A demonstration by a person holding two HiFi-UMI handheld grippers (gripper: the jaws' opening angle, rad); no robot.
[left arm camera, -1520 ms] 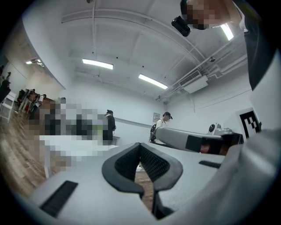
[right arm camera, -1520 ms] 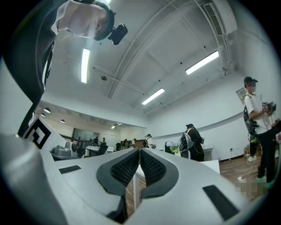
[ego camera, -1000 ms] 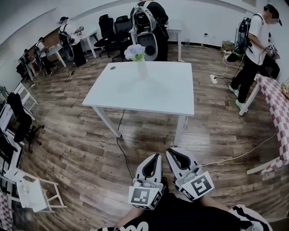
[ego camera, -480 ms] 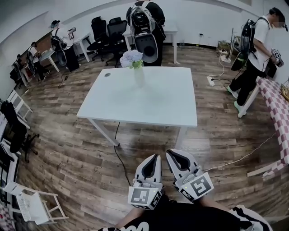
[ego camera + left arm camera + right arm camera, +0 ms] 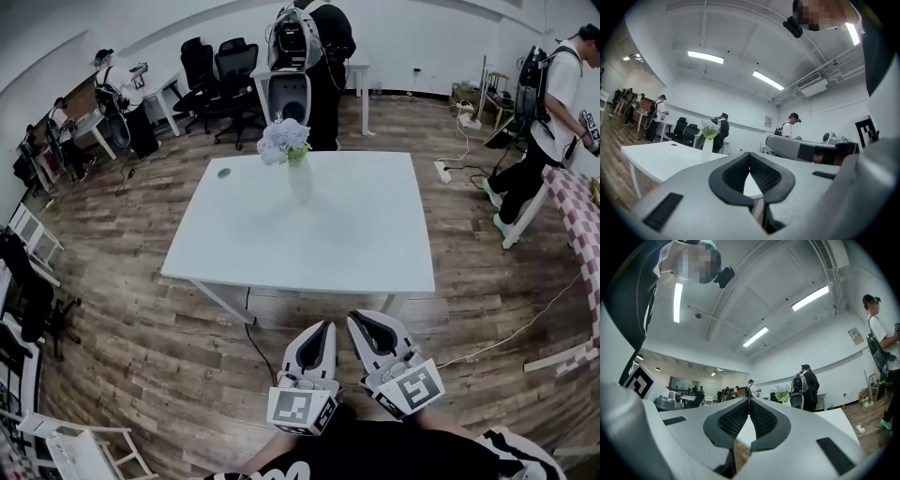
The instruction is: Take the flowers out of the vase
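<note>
Holding both tongs low and level in front of the body, well short of the table [image 5: 375, 234]. Left tongs [image 5: 322, 330]: jaws pressed together at the tips, nothing between them. Right tongs [image 5: 361, 323]: same, closed and empty. The flowers [image 5: 284, 141] sit upright in the vase [image 5: 300, 181], which stands on the far half of the table, roughly centred left to right. Task not started.

Risks from here, my read:
- The vase looks tall, narrow and light. Pulling the stems sideways or at an angle would likely tip it or drag it along the table. One tongs should steady it while the other lifts straight up.
- Both tongs are closed, so they must open before reaching the stems or they will just knock the bunch.
- Gripping the blooms instead of the stems near the vase mouth would crush them, or pull out only part of the bunch.
- It is a long reach across the table from the near edge, so control at the vase would be poor.
- A cable [image 5: 251, 319] runs on the floor by the near table leg: trip or snag hazard.
- A person with a backpack [image 5: 314, 47] stands just behind the far edge.

Counts: two tongs, one table, one vase, one bunch of flowers, one small dark disc [image 5: 223, 172] on the table's far left corner.
</note>
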